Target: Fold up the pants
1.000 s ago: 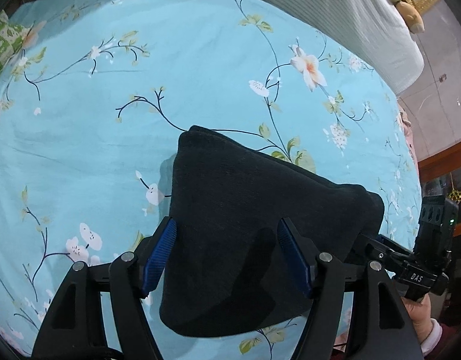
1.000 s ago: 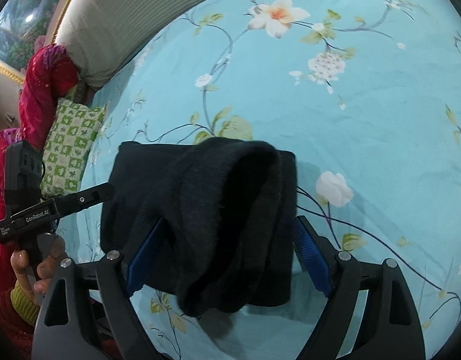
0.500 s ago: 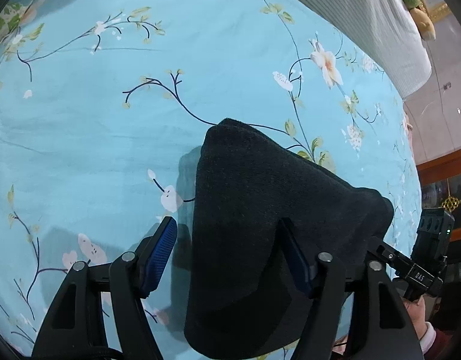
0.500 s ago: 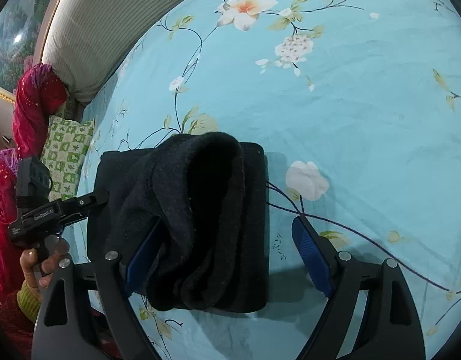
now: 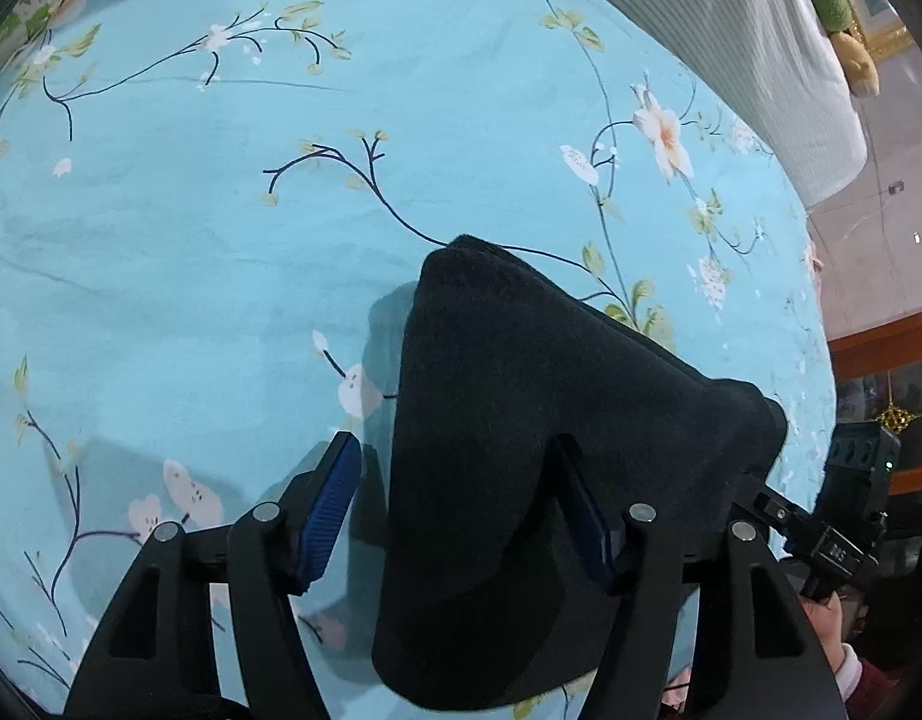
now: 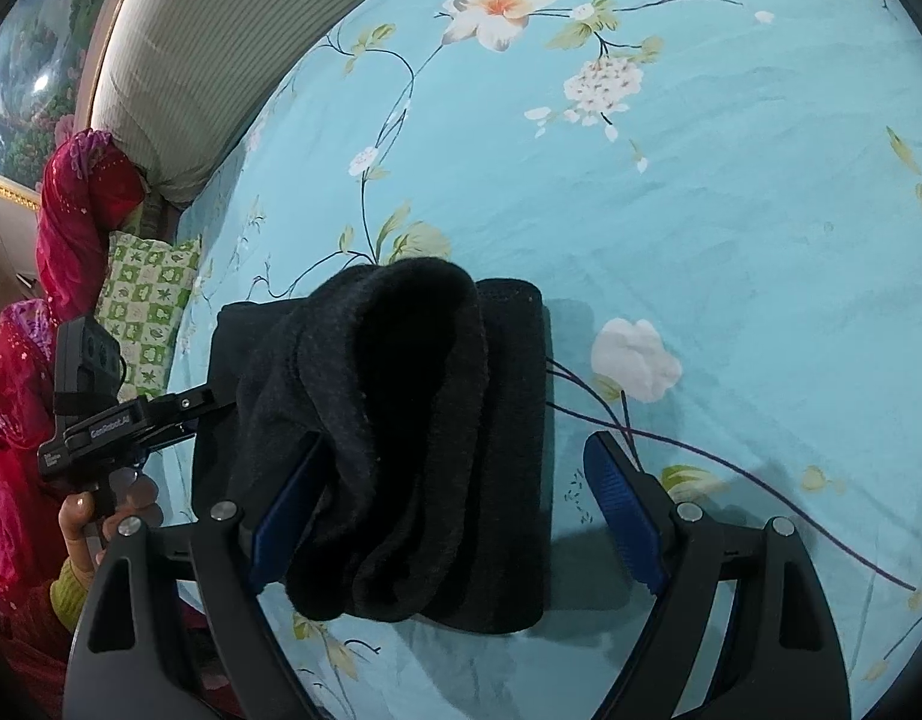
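The dark pants (image 5: 521, 450) are a thick folded bundle on the blue floral bedsheet (image 5: 221, 240). My left gripper (image 5: 461, 516) is open; the bundle drapes over its right finger and hides that blue pad partly. In the right wrist view the pants (image 6: 413, 432) lie between the fingers of my right gripper (image 6: 455, 528), which is open, with a raised fold resting against the left pad (image 6: 287, 510). The right pad (image 6: 623, 516) stands apart from the cloth. Each view shows the other gripper at the bundle's far side.
A striped cushion (image 6: 221, 48) runs along the bed's far edge. A green patterned pillow (image 6: 146, 300) and red cloth (image 6: 83, 204) lie at the left in the right wrist view. The bed edge and a wooden cabinet (image 5: 881, 348) are at the right in the left wrist view.
The bundle has shifted right in the left wrist view and left in the right wrist view, leaving one pad of each gripper bare. Both grippers stay open.
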The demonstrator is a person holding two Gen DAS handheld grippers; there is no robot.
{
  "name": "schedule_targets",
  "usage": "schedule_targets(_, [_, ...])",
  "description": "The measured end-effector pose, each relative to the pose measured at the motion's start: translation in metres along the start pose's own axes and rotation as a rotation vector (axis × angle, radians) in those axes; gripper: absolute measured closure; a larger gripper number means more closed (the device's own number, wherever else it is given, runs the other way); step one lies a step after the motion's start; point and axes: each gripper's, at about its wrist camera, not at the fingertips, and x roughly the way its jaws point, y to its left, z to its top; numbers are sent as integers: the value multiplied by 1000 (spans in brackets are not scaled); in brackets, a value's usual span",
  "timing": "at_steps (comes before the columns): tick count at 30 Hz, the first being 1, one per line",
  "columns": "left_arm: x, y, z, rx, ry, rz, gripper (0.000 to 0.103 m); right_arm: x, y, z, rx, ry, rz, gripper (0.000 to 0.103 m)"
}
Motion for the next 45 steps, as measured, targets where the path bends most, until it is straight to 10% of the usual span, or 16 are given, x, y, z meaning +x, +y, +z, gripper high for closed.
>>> schedule_targets(14, [14, -19, -9, 56, 39, 1, 49, 9, -6, -3, 22, 8, 90, 21])
schedule_targets(25, [-5, -30, -15, 84, -19, -18, 75, 7, 9, -4, -43, 21, 123, 51])
schedule_targets(45, [-66, -29, -18, 50, -155, -46, 79, -16, 53, 20, -172, -19, 180, 57])
